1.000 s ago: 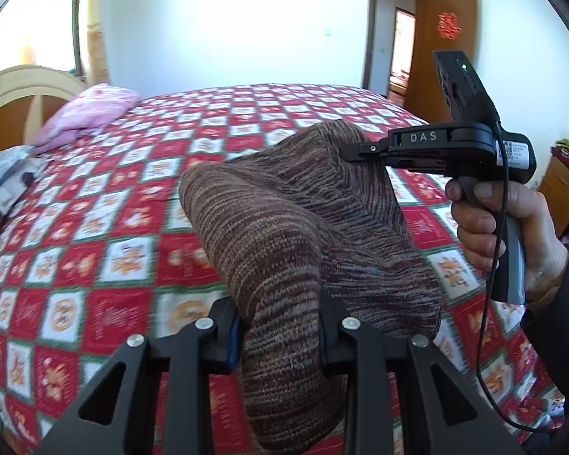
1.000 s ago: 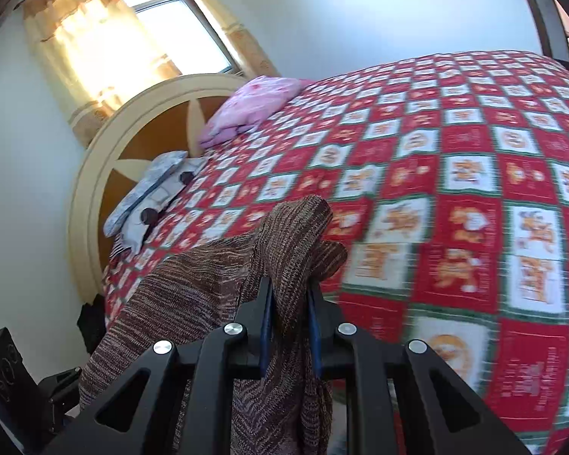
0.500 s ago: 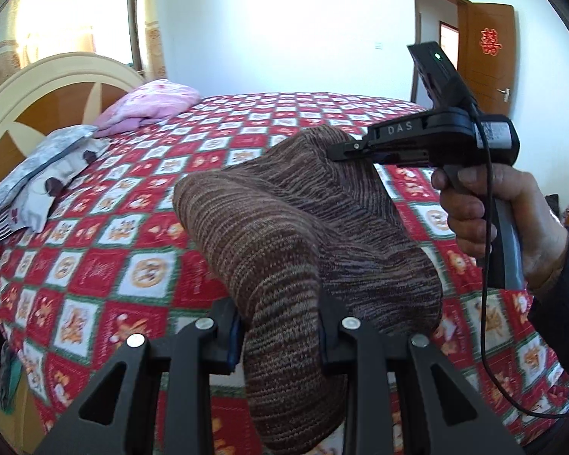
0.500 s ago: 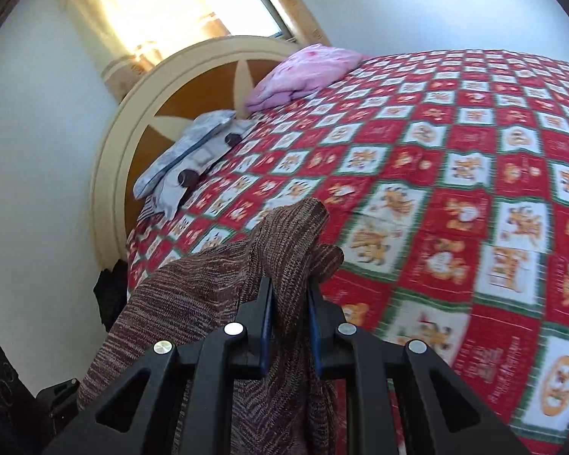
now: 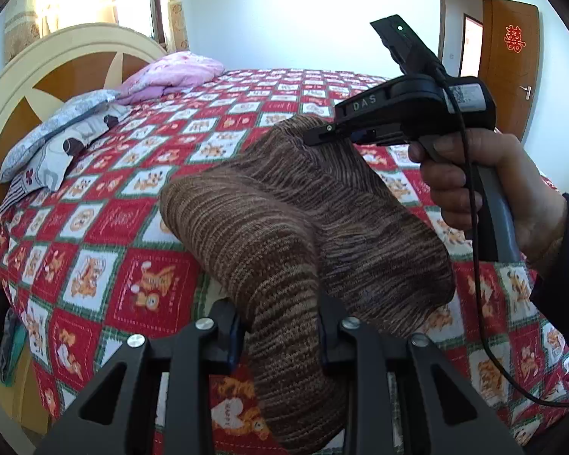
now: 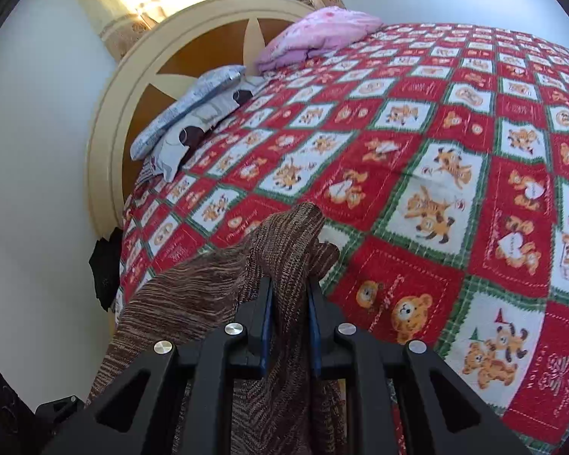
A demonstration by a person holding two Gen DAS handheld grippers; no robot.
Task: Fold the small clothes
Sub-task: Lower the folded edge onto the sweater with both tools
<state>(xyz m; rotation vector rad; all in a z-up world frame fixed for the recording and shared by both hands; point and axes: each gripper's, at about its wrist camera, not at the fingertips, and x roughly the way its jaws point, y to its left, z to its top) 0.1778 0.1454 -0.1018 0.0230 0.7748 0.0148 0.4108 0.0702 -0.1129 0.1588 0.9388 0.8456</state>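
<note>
A brown striped knit garment point(image 5: 284, 227) hangs in the air above the bed, stretched between both grippers. My left gripper point(image 5: 280, 326) is shut on one end of it at the bottom of the left wrist view. My right gripper point(image 6: 290, 303) is shut on the other end of the garment point(image 6: 284, 250). In the left wrist view the right gripper point(image 5: 322, 134) is at upper right, held by a hand, its fingers pinching the far edge of the knit.
The bed has a red and white checked quilt point(image 6: 436, 151) with bear pictures. A pink folded blanket point(image 6: 322, 30) and grey-white pillows point(image 6: 193, 113) lie by the round headboard point(image 6: 208, 30). A wooden door point(image 5: 512, 57) stands at the right.
Both grippers have swung left with the garment still held between them. The headboard and pillows have come further into view. The grips have not changed.
</note>
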